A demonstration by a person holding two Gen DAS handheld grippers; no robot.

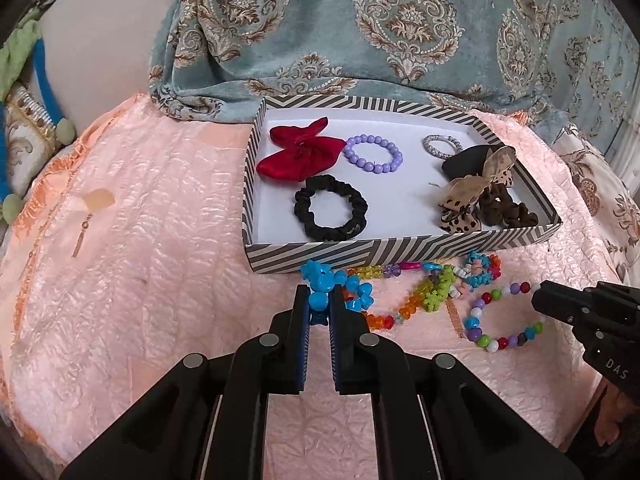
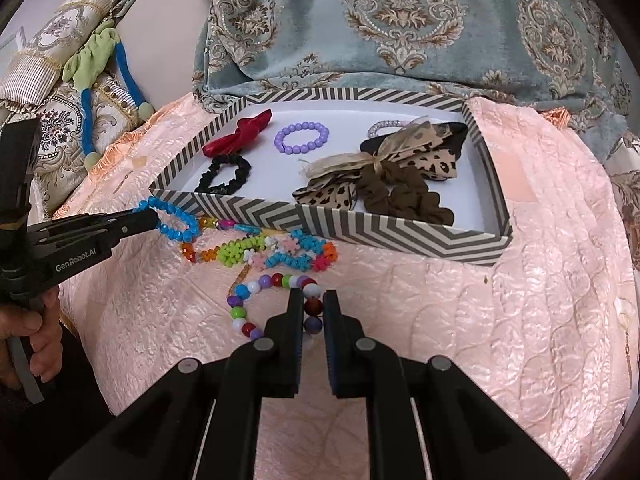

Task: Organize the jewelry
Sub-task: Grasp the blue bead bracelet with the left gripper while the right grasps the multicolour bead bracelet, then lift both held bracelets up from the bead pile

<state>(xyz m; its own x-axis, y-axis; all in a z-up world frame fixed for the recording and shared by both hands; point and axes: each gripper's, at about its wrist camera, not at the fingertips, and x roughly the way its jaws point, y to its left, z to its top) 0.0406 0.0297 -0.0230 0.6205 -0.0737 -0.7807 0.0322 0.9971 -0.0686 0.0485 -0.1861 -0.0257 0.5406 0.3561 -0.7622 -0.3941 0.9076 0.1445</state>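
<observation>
A striped tray (image 1: 360,254) (image 2: 360,226) on the pink cloth holds a red bow (image 1: 300,152), a purple bead bracelet (image 1: 374,154) (image 2: 302,138), a black scrunchie (image 1: 330,206), a leopard bow (image 1: 464,196) and a brown scrunchie (image 2: 404,196). In front of it lie bead bracelets. My left gripper (image 1: 319,300) (image 2: 140,216) is shut on the blue bead bracelet (image 1: 320,280) (image 2: 176,218). My right gripper (image 2: 313,304) (image 1: 538,300) is shut on the multicoloured round-bead bracelet (image 2: 314,292) (image 1: 500,316). A colourful flower-bead string (image 2: 260,254) (image 1: 436,288) lies between them.
A blue patterned curtain (image 1: 400,28) hangs behind the tray. Cushions and a green-and-blue cord (image 2: 92,64) lie at the left. A small earring (image 1: 82,236) lies on the pink cloth (image 1: 140,240) at the left.
</observation>
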